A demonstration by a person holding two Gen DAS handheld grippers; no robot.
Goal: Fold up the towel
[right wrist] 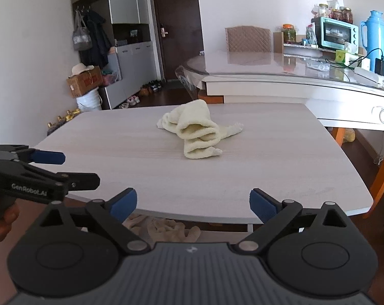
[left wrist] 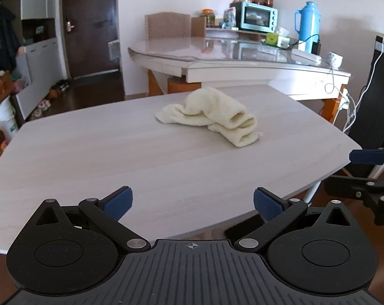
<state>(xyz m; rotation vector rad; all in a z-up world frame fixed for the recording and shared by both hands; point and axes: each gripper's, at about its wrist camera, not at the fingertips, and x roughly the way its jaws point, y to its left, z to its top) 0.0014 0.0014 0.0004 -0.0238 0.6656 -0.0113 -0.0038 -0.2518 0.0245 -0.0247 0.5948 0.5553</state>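
nearest the cameras, the left gripper (left wrist: 193, 203) is being held low over the near edge of the table (left wrist: 90, 152), its blue pads spread wide with nothing between them. the right gripper (right wrist: 193, 203) is being held the same way beside it, jaws wide apart and empty, just short of the table's front edge. both are being pointed toward the middle of the tabletop, which is judged to be so that the cloth is being kept in sight of both cameras. a hand (right wrist: 1, 218) is being seen on the left tool's handle in the right wrist view.

further out, well apart from both tools, the towel (left wrist: 212, 117) is lying near the centre of the table in a loose cream-coloured heap, rolled and bunched rather than squared, with a thin corner trailing to one side. it is not lying as a neat fold. beyond it, a second table with a small oven (left wrist: 259, 16) and a blue flask (left wrist: 309, 25) is being seen against the wall.
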